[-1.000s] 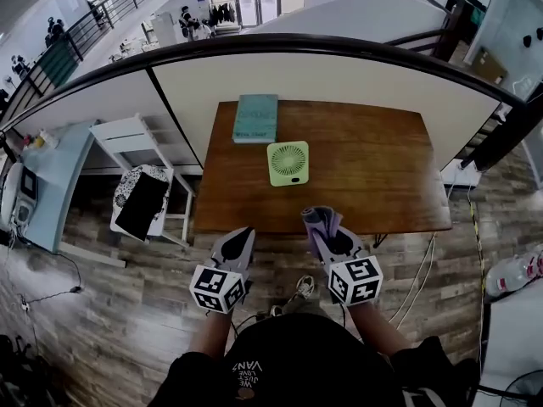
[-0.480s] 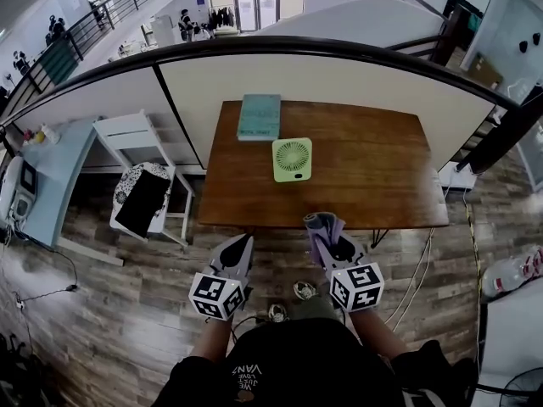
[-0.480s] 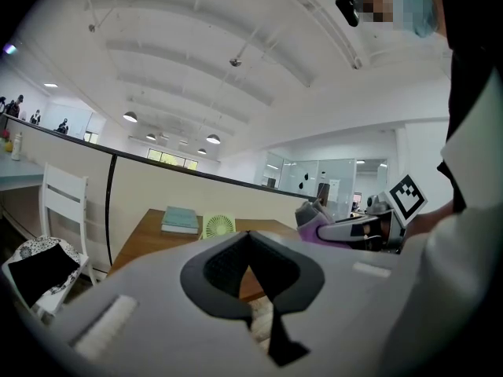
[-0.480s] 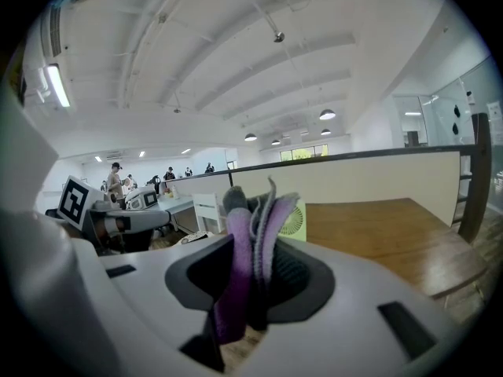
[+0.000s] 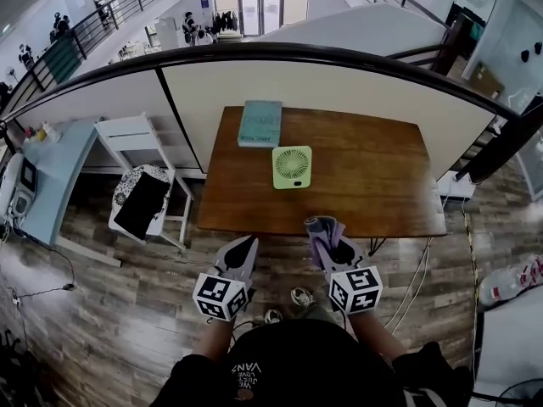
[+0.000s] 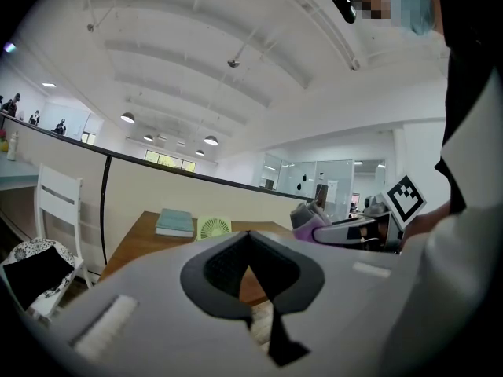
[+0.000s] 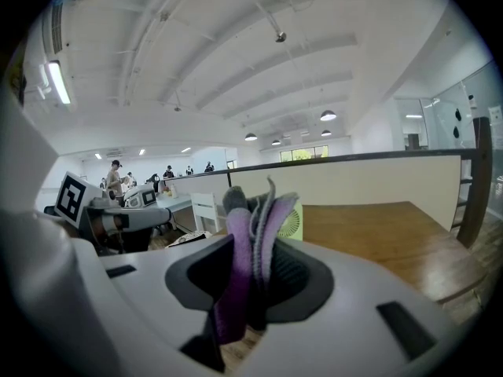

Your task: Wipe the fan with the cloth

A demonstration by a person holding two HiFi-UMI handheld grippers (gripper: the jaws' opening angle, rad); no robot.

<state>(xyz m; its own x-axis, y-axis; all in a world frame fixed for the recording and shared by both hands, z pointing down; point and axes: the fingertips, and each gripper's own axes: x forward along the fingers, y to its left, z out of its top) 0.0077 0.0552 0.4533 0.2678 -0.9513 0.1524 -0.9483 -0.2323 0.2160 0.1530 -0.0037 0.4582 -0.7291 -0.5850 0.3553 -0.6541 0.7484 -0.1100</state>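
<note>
A small light-green fan [image 5: 292, 167] lies flat on the brown wooden table [image 5: 373, 176], left of its middle. The fan [image 6: 212, 228] shows small in the left gripper view, and the fan [image 7: 291, 223] sits partly behind the cloth in the right gripper view. My right gripper [image 5: 323, 230] hovers off the table's near edge, shut on a folded purple-grey cloth [image 5: 321, 226]; the cloth [image 7: 250, 250] stands up between its jaws. My left gripper [image 5: 240, 248] hangs to the left over the floor, its jaws closed with nothing between them [image 6: 250, 267].
A teal book [image 5: 260, 123] lies at the table's far left corner. A white chair [image 5: 140, 168] with a black-patterned cushion stands left of the table. A curved railing and partition [image 5: 339, 66] run behind it. Cables [image 5: 420, 287] trail over the wood floor at right.
The head view has shifted slightly, so the table and fan sit a little further from me. Both grippers hold the same pose, the cloth still clamped in the right one.
</note>
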